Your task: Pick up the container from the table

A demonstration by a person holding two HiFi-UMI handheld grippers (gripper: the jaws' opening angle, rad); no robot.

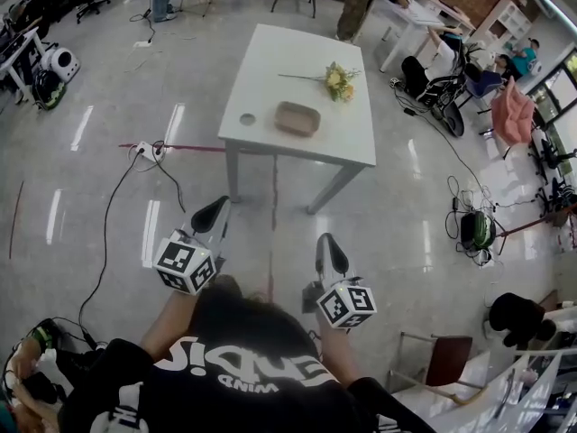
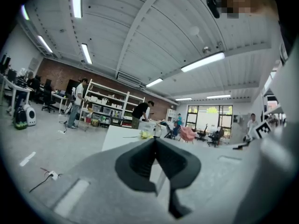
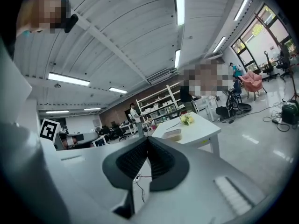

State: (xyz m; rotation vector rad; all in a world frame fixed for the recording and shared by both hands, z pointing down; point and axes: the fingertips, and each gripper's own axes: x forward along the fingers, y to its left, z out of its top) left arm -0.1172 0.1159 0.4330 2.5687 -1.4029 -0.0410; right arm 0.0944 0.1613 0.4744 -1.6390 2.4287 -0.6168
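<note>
The container (image 1: 297, 118), a shallow tan oblong dish, lies on the white table (image 1: 270, 61) near its front edge. It also shows in the right gripper view as the container (image 3: 172, 133) on the table (image 3: 198, 130). Both grippers hang over the floor well short of the table, pointing toward it. My left gripper (image 1: 214, 211) has its dark jaws closed tip to tip with nothing between them, as the left gripper (image 2: 155, 139) shows in its own view. My right gripper (image 1: 330, 247) is likewise shut and empty, as the right gripper (image 3: 148, 139) shows.
A yellow flower bunch (image 1: 339, 81) lies behind the container and a small round disc (image 1: 247, 119) to its left. A power strip (image 1: 144, 149) with cables sits on the floor left of the table. A chair (image 1: 446, 359) stands at the lower right. People work at desks in the background.
</note>
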